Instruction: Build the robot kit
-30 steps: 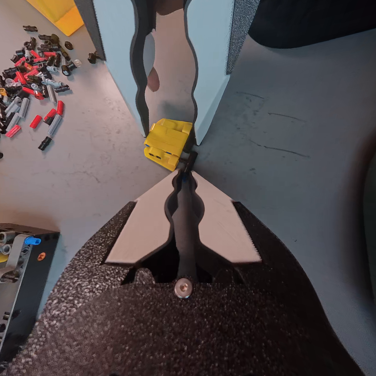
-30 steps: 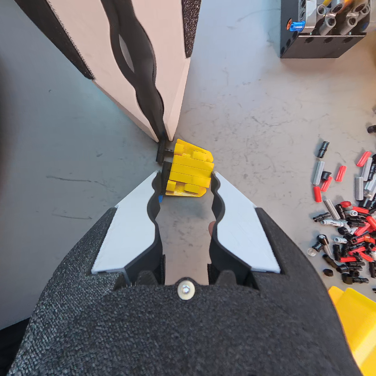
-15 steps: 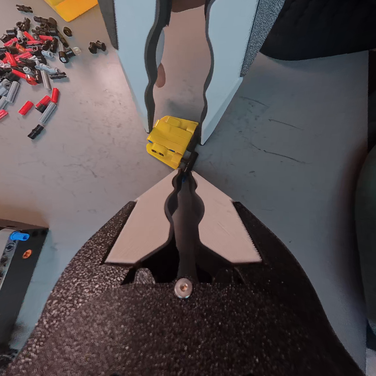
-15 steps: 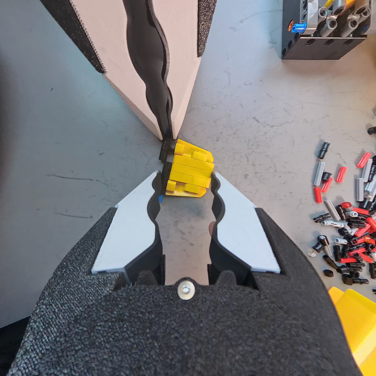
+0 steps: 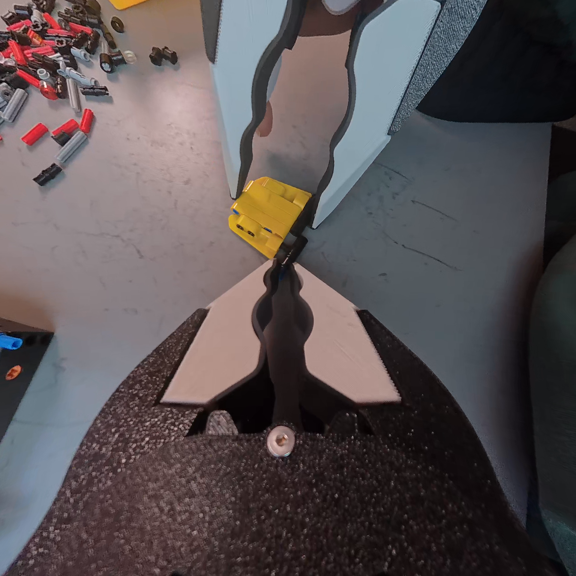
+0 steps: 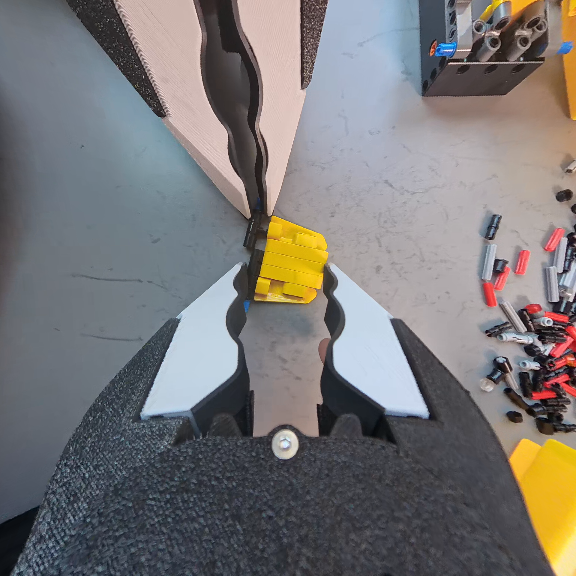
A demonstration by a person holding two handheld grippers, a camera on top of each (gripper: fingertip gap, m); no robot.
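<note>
We log no legible writing: right gripper (image 6: 285, 274) clasps yellow brick assembly (image 6: 293, 258); left gripper (image 5: 282, 268) pinches its black pin (image 5: 293, 247); scuffed grey tabletop (image 6: 389, 187).

A workbench, by the look; scuffed grey tabletop (image 6: 389, 174) (loose building-toy pins (image 6: 539, 343) strewn about).

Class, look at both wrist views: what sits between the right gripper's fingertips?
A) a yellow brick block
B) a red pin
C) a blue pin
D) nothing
A: the right gripper has its fingertips on either side of the yellow brick block, touching it.
</note>
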